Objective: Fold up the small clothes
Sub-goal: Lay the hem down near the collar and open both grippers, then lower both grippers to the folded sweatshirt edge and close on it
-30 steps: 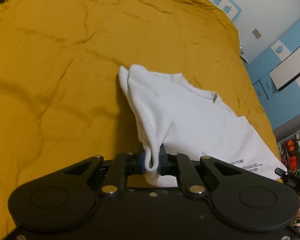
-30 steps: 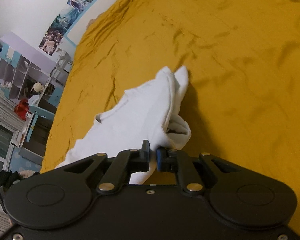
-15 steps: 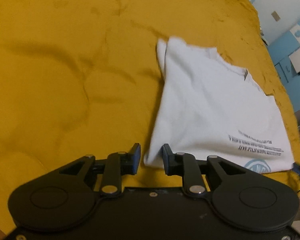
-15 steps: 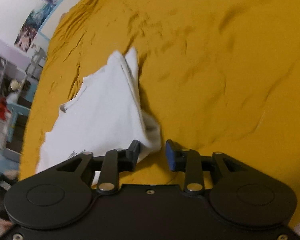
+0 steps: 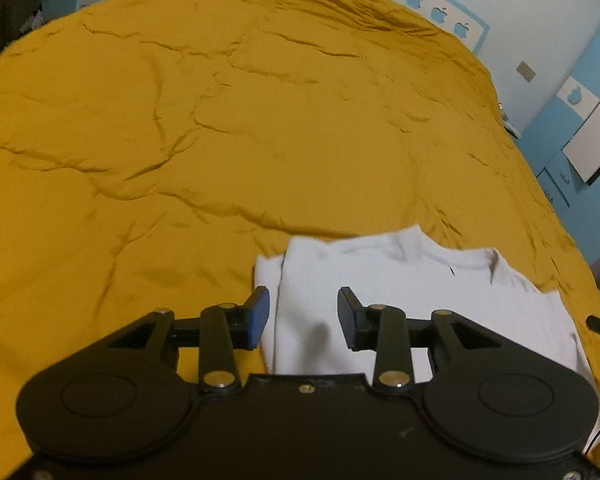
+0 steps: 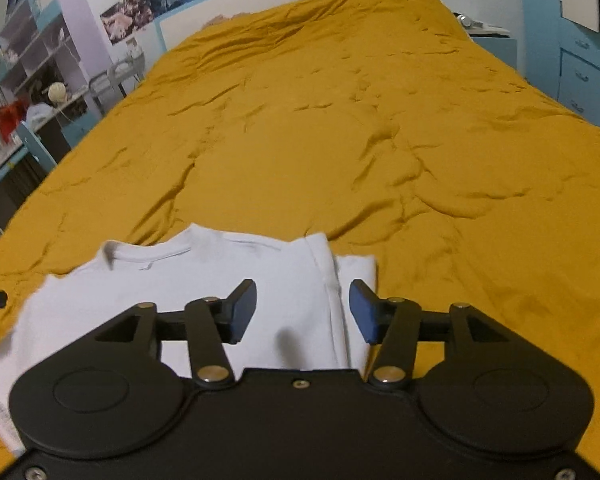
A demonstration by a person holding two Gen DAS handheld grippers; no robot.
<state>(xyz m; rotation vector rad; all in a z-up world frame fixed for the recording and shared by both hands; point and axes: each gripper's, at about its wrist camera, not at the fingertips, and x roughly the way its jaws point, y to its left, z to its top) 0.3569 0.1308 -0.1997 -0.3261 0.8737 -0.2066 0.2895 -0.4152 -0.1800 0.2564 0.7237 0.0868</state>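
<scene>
Currently the left gripper (image 5: 302, 316) and right gripper (image 6: 302, 310) both hover with fingers spread wide, holding nothing, presumably clear of the cloth to choose the next fold. Beyond them the white shirt (image 5: 412, 280) lies flat at lower centre on the yellow bed (image 5: 260, 128). Only the right view shows shelves (image 6: 32, 48) at upper left; only the left shows the folded edge at the shirt's left.

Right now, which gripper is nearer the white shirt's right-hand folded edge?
Right. The right gripper hangs open over that folded edge of the white shirt; the left gripper, also open, is across the collar, over the opposite edge.
</scene>
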